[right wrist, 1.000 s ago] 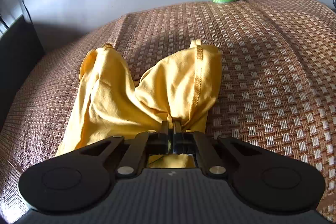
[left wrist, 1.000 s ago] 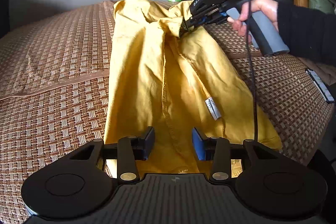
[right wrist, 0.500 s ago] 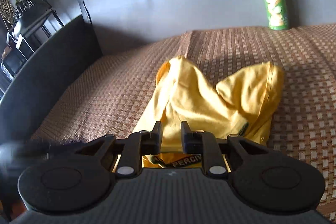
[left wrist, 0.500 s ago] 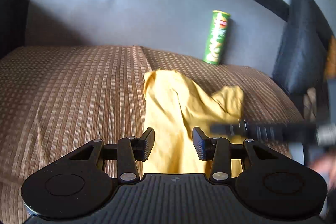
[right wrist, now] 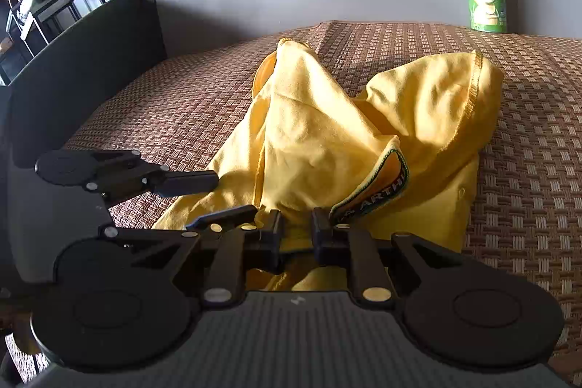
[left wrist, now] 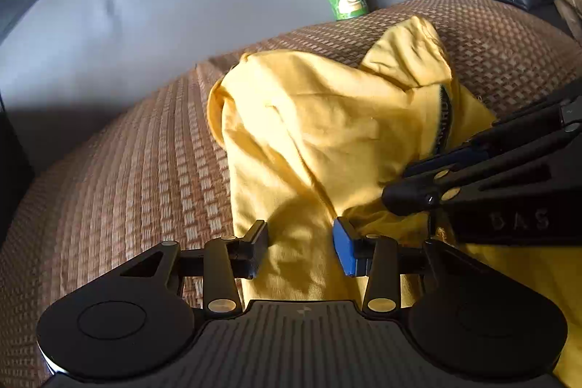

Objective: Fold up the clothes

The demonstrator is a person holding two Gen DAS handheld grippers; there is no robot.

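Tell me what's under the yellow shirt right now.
The yellow shirt lies crumpled on the brown woven sofa cover, which shows all around it. Whether anything else sits beneath the bunched fabric cannot be seen; the cloth covers it.
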